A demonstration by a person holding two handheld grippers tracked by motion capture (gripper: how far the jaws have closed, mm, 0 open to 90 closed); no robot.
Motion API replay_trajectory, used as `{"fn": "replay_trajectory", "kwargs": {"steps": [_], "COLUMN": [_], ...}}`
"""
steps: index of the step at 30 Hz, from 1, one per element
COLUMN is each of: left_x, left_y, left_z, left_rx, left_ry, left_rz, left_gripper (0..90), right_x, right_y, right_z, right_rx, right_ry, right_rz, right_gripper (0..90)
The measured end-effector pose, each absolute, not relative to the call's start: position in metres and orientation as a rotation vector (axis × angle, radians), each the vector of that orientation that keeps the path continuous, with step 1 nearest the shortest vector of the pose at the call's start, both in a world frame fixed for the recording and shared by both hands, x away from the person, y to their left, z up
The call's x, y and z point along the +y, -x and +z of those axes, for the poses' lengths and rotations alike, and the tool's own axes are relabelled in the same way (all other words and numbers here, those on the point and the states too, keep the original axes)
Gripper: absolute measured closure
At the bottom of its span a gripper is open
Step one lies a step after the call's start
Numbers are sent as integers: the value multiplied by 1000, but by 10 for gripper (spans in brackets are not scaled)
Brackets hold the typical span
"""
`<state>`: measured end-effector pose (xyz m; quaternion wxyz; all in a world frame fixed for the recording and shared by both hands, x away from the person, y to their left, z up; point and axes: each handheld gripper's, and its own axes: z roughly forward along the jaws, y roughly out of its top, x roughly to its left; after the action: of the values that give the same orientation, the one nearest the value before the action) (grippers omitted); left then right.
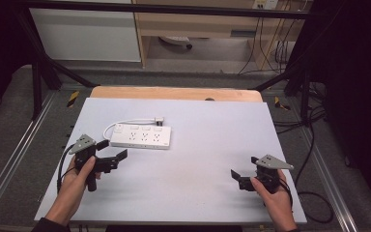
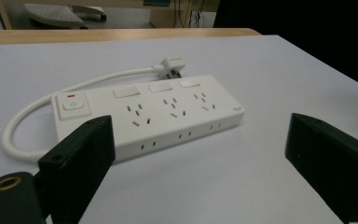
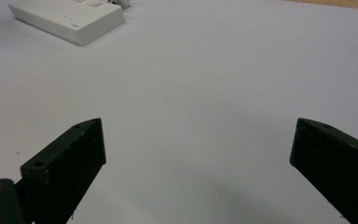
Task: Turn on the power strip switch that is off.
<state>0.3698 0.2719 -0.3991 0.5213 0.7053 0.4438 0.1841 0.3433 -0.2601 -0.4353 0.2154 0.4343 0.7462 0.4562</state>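
Here my left gripper (image 1: 115, 151) hangs released, jaws spread wide over the bench (image 1: 193, 159), holding nothing. Just ahead of it lies the white power strip (image 2: 149, 119), flat, sockets up, its cord (image 2: 32, 112) looping back behind. My right gripper (image 1: 244, 171) is likewise released, with the strip well off ahead to its left.

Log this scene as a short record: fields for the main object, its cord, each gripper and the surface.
object: white power strip, lying flat, three outlet groups, switch at its left end
cord: white cable looped beside the strip, plug resting behind it
left gripper: open, near the strip, not touching
right gripper: open, over bare table, far from the strip
surface: pale table
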Motion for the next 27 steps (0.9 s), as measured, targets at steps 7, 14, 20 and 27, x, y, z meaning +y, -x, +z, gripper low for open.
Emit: {"fn": "replay_trajectory", "kwargs": {"steps": [7,14,20,27], "left_x": [291,302,299,283], "left_y": [-356,-339,-328,-315], "left_z": [-404,-418,-425,-432], "left_rx": [1088,1123,1104,1053], "left_ry": [-1669,-1668,-1713,-1796], "left_rz": [447,428,406,381], "left_gripper": [83,88,87,84], "right_x": [-260,-260,-260,-262], "right_y": [-343,-344,-344,-345], "right_z": [-435,-436,-436,-437], "right_rx": [2070,2068,2069,2062], "right_ry": [-1204,-1206,-1214,-1224], "right_rz": [1265,1265,1263,1245], "right_gripper": [38,37,36,33]}}
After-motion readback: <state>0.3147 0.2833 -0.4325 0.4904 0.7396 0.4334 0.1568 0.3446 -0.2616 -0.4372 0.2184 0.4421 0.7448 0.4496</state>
